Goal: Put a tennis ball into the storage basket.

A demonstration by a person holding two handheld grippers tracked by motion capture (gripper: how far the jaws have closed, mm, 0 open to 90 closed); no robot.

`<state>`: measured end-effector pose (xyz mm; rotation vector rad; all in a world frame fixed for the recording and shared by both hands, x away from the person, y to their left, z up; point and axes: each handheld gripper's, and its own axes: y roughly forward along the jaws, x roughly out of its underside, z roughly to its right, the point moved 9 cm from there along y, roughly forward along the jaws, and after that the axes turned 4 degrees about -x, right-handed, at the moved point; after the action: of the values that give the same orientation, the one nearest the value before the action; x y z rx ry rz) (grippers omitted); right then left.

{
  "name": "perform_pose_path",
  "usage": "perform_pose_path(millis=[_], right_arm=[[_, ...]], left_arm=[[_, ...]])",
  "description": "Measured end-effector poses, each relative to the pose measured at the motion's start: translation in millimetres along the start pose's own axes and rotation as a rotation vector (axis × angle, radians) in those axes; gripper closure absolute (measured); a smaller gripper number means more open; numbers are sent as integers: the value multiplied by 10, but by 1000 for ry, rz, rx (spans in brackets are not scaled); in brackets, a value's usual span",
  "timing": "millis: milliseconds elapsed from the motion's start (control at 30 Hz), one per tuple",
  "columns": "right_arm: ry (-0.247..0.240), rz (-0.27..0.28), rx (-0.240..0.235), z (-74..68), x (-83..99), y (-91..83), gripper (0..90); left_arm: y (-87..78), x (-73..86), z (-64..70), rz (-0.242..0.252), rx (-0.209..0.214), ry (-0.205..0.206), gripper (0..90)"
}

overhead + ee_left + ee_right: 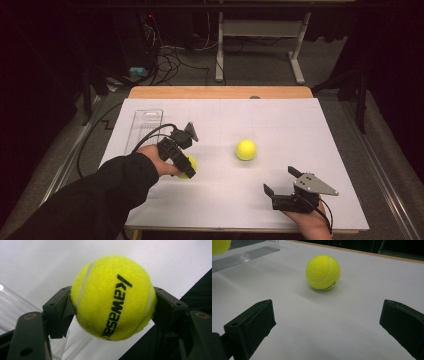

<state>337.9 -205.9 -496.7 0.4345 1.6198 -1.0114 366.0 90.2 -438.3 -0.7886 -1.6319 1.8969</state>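
High view: the left gripper (186, 167) is clamped on a fuzzy yellow tennis ball (189, 166) with black lettering, low over the white table sheet (280, 125). In the left gripper view the same ball (112, 297) sits squarely between the two black jaws, one pressed to each flank, so the hold looks secure.

The long clear plastic tray (144, 131) lies just beyond and slightly to the outer side of that gripper, its long axis running away from the person. It appears to hold nothing. I judge the carried ball is meant for it; the move would be a short reach forward and outward, lining up with the tray's length.

The right gripper (280, 181) stands wide open with nothing in it, at the near edge of the sheet. A second yellow felt tennis ball (246, 149) rests on the sheet ahead of it and toward the other gripper; in the right gripper view this ball (323, 272) lies straight ahead between the spread jaws, well apart from them. Being round, it needs no turning of the wrist. The right gripper looks better aligned with it and is free.
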Motion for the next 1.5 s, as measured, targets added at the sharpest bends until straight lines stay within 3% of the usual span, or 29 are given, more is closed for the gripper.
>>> perform_pose_path(millis=[367, 733, 867, 1500], right_arm=[[9, 31, 26, 88, -60, -137, 0], [8, 37, 29, 105, -73, -161, 0], [3, 36, 27, 96, -75, -156, 0], [-1, 28, 18, 70, -67, -134, 0]], left_arm=[[-172, 132, -373, 0, -30, -71, 267], [-315, 280, -787, -3, -66, -156, 267], [-340, 323, -920, -24, -76, -181, 267], [-245, 288, -1487, -36, -127, -318, 267]])
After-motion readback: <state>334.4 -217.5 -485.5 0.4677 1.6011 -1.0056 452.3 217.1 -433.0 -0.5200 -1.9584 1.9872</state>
